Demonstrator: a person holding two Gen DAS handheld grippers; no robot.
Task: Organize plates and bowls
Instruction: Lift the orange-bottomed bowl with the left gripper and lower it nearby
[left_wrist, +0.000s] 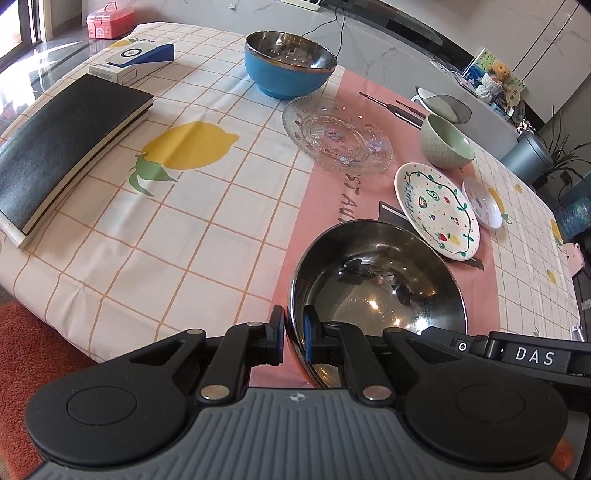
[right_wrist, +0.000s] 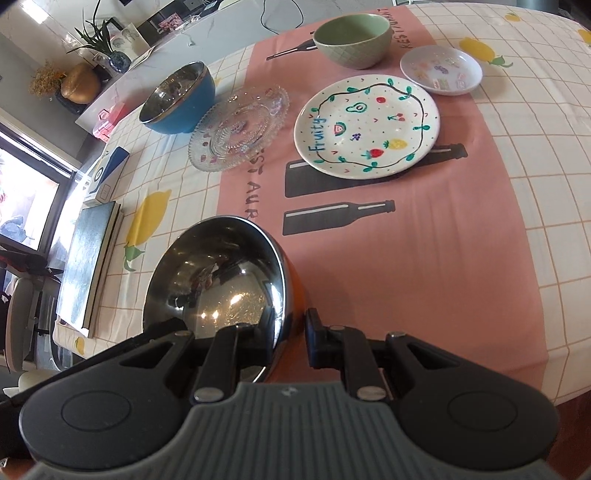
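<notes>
The left gripper (left_wrist: 294, 334) pinches the near-left rim of the orange steel-lined bowl (left_wrist: 376, 284), and the right gripper (right_wrist: 293, 338) clamps its near-right rim. The bowl hangs low over the near table edge; the blue bowl (left_wrist: 290, 62), its likely nest, lies far and left.

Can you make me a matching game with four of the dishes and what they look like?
Dishes:
1. held bowl
2. glass plate
3. Fruity plate
4. far bowl on the pink strip

Looks:
A. pale green
B. see-through
C. white with painted fruit
D. shiny inside, orange outside

Pairs: 1-D, 2-B, 3-C, 4-A
</notes>
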